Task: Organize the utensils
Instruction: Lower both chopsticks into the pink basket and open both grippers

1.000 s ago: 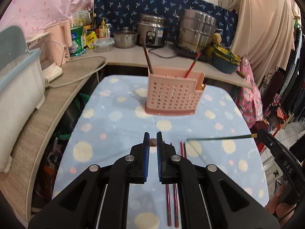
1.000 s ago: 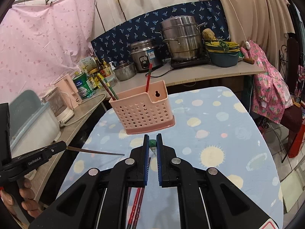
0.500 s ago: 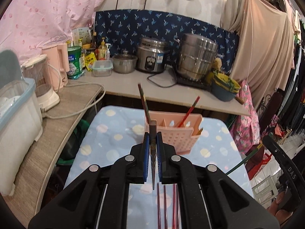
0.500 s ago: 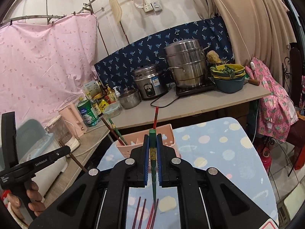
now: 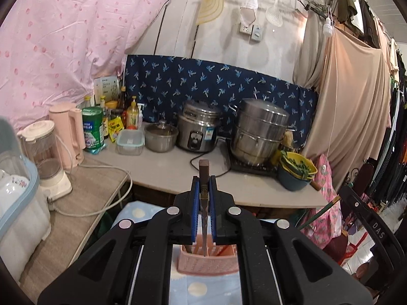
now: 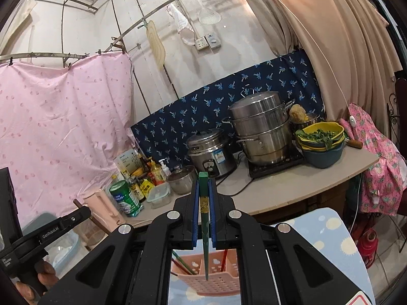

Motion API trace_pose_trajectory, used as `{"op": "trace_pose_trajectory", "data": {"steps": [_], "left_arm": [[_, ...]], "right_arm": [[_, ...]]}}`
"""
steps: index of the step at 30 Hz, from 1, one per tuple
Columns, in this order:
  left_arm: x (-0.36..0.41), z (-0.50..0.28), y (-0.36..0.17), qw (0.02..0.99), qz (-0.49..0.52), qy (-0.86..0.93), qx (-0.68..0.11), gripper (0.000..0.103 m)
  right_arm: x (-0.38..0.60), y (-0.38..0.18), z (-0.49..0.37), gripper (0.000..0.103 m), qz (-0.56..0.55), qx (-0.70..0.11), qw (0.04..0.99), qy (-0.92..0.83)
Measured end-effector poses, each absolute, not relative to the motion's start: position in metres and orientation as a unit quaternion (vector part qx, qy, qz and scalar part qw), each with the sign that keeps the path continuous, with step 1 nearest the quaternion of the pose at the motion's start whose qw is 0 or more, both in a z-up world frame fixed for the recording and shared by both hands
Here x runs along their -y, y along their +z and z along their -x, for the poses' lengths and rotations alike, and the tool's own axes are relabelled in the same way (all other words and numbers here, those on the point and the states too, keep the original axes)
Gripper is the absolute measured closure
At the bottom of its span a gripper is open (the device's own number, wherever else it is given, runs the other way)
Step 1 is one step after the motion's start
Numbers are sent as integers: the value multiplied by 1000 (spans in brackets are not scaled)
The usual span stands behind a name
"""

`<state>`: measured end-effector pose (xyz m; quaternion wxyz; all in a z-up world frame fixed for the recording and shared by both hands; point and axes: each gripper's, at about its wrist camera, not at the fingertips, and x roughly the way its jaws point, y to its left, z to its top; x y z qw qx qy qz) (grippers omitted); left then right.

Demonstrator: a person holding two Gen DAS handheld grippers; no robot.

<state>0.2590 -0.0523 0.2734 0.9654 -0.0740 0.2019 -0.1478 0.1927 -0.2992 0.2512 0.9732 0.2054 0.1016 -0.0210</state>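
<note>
The left gripper (image 5: pixel 204 190) is clamped on 1 dark brown chopstick (image 5: pixel 203 175), held close to upright between the blue pads, its square butt end standing above the fingertips and its thin tip pointing down over the pink perforated utensil basket (image 5: pixel 207 264). The right gripper (image 6: pixel 204 193) is likewise closed on 1 green chopstick (image 6: pixel 203 185) with a gold band, butt end up and tip hanging over the same basket (image 6: pixel 211 277). The basket stands on a blue tablecloth with pale dots (image 6: pixel 328 231), near the table's far edge, and already holds several chopsticks: reddish and green ones lean in its left compartment (image 6: pixel 182 264), and a red one stands in its right compartment (image 6: pixel 223 256). In the right wrist view the left gripper shows at the lower left, gripped by a hand (image 6: pixel 38 277), with the brown stick's end poking out beyond it. In the left wrist view the right gripper's black body sits at the right edge, the green stick slanting across. Behind the table runs a countertop (image 5: pixel 165 167) bearing a rice cooker (image 5: pixel 198 129), a stacked steel steamer pot (image 5: pixel 260 129), a small lidded pot (image 5: pixel 161 137), a clear food box (image 5: pixel 130 142), a green tin (image 5: pixel 92 129), a pink kettle (image 5: pixel 68 129) and a blender (image 5: pixel 47 155).
</note>
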Motion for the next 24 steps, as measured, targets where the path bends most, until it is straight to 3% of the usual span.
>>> {"op": "trace_pose_trajectory", "data": {"steps": [24], "left_arm": [[77, -317, 212, 952, 59, -146, -261, 95]], "right_arm": [[292, 176, -275, 94, -199, -194, 960, -37]]}}
